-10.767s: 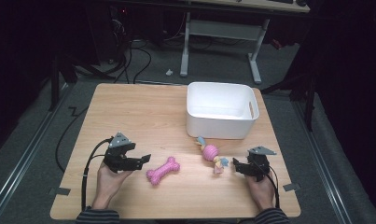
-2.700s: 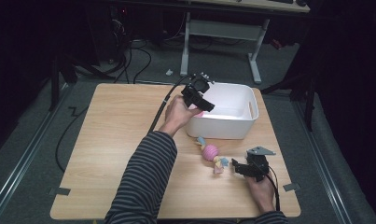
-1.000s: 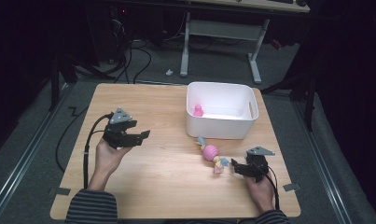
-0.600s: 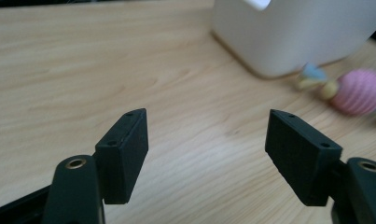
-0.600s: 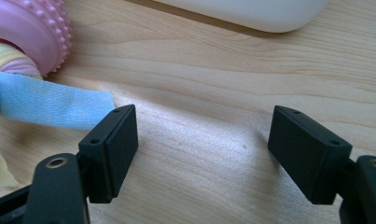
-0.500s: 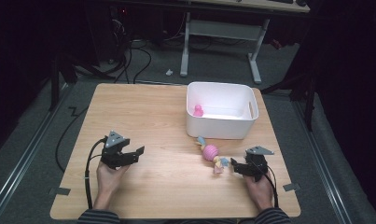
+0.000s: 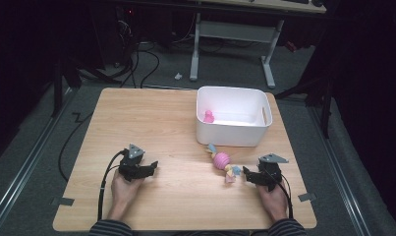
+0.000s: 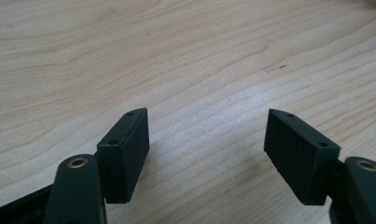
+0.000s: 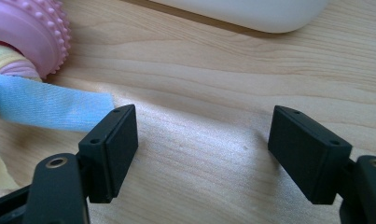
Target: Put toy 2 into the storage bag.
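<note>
The right gripper (image 7: 248, 175) rests on the table (image 7: 151, 123) with its jaws spread and nothing between them, its left jaw just beside the blue fabric tail (image 9: 50, 105) of the knotted rope toy (image 7: 222, 162). That toy, a pink studded ball (image 9: 29, 32) threaded on pastel cloth, lies on the wood in front of the white bin (image 7: 233, 135), near it but not touching as far as the high view tells. It looks like the next piece due for the bin, which would explain the gripper parked so near it. Inside the bin a small pink toy (image 7: 208, 117) lies against the left wall; its shape is too small to make out. The left gripper (image 7: 145, 168) sits well apart near the table's front left, jaws released over bare wood, apparently idle. In the right gripper view the ball is cut off at the frame's edge and the bin appears as a strip of its lower wall (image 9: 251, 11).
</note>
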{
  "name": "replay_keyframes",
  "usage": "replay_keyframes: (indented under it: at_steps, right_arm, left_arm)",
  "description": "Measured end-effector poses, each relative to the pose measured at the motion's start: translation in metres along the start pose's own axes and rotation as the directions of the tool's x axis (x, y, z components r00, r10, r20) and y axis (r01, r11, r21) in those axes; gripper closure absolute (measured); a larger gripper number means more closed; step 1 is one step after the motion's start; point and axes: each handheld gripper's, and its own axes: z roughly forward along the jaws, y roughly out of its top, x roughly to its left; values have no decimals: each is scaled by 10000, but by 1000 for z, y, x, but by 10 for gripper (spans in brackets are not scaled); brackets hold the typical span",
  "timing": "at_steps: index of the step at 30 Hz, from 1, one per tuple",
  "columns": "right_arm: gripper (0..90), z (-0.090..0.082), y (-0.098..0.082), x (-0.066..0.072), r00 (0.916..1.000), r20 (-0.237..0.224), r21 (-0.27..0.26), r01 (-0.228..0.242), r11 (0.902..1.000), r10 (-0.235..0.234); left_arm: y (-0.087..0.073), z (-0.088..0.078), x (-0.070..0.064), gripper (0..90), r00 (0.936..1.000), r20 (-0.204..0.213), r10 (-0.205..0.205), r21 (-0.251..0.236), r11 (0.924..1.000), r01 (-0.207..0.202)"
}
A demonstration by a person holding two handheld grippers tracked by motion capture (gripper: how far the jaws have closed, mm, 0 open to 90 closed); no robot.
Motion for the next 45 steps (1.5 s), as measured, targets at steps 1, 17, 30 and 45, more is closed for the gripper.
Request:
replay_keyframes:
  at_steps: [1,17,30,45]
  right_arm:
    - [242,0,0,0,10000,-7,4,2,10000,-2]
    - [231,-1,-1,1,9994,-247,18,255,9997,-254]
    - [279,-10,-7,-7,9977,-659,-121,-146,9998,138]
    - [289,-47,-12,7,9898,-1331,-305,481,9984,-518]
  left_arm:
    - [0,1,0,315,10000,-6,-46,2,10000,46]
    - [-3,3,-8,280,9985,-466,304,54,9995,-302]
    - [-3,3,-9,265,9985,-443,321,56,9995,-318]
    - [-3,4,-9,262,9986,-417,325,74,9995,-322]
